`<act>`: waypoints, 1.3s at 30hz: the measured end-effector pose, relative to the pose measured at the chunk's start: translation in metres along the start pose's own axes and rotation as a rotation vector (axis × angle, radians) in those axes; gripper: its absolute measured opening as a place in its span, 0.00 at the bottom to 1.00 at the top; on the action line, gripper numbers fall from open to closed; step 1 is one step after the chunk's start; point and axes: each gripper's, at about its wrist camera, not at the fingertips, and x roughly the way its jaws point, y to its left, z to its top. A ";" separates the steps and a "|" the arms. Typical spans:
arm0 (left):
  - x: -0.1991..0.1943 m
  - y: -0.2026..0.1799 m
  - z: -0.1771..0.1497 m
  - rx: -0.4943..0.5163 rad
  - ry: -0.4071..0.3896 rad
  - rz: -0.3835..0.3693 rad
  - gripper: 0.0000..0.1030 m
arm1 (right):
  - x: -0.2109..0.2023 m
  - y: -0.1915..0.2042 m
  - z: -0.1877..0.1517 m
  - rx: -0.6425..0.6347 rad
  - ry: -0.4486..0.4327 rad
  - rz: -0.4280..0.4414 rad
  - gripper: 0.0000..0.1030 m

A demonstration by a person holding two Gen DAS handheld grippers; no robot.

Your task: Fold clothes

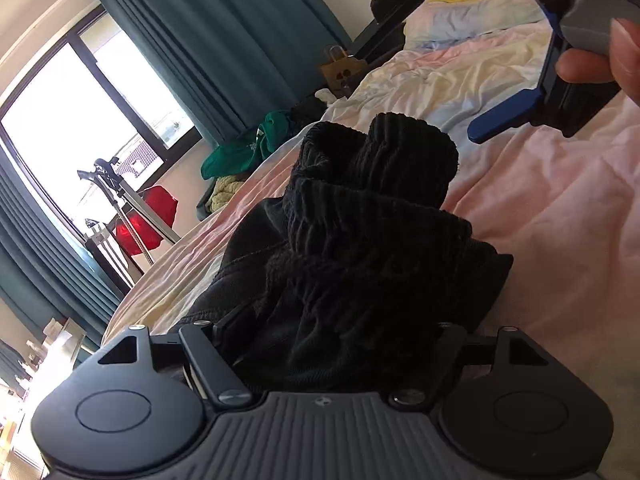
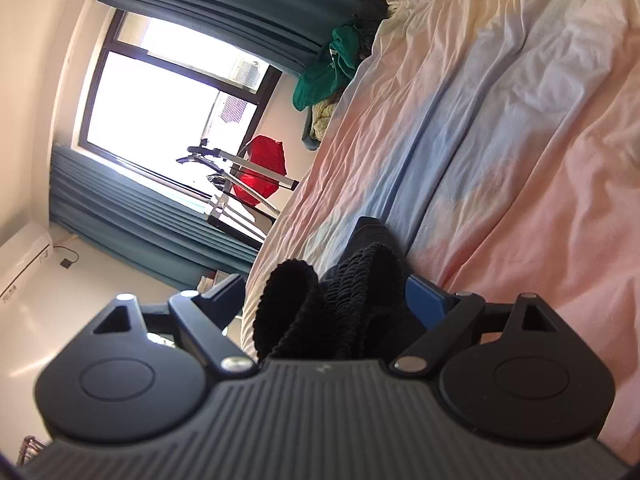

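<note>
Setting: a bedroom, both cameras tilted; a bed covered by a rumpled sheet in pale pink, yellow and blue fills most of each view.
Garment: a black ribbed knit, bunched in thick folds, rests on the sheet near the bed's near edge, with smoother black fabric under it on the left.
Left gripper: its black body fills the bottom of the left view; the left gripper is buried in the garment, fabric packed between its jaws, so it looks clenched on the garment, though the fingertips are hidden.
Right gripper, own view: the right gripper has two rolled black ribbed folds of the garment standing between its blue fingers, which press in from both sides; it is grasping the garment.
Right gripper, left view: at the top right corner, a hand holds a grey handle, and one blue finger points down-left, hovering just beside the garment's far end.
Bed's far edge: a green cloth and a cream knit are heaped there.
Head of bed: a brown paper bag stands beside it.
Background: a bright window framed by teal curtains, a red object and a metal stand in front of it.
</note>
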 end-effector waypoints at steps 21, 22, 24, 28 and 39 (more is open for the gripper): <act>-0.040 0.067 -0.110 -0.202 -0.016 0.034 0.84 | 0.082 0.020 0.008 -0.026 0.268 -0.131 0.80; -0.039 0.072 -0.110 -0.242 -0.005 0.026 0.84 | 0.088 0.020 0.011 -0.033 0.284 -0.142 0.80; -0.036 0.085 -0.109 -0.339 0.015 0.001 0.86 | 0.095 0.017 0.014 -0.018 0.305 -0.140 0.73; -0.035 0.104 -0.107 -0.447 0.014 -0.011 0.86 | 0.106 0.004 0.019 0.050 0.331 -0.099 0.37; -0.039 0.108 -0.093 -0.469 -0.076 -0.039 0.86 | 0.125 0.044 0.034 -0.154 0.298 0.004 0.22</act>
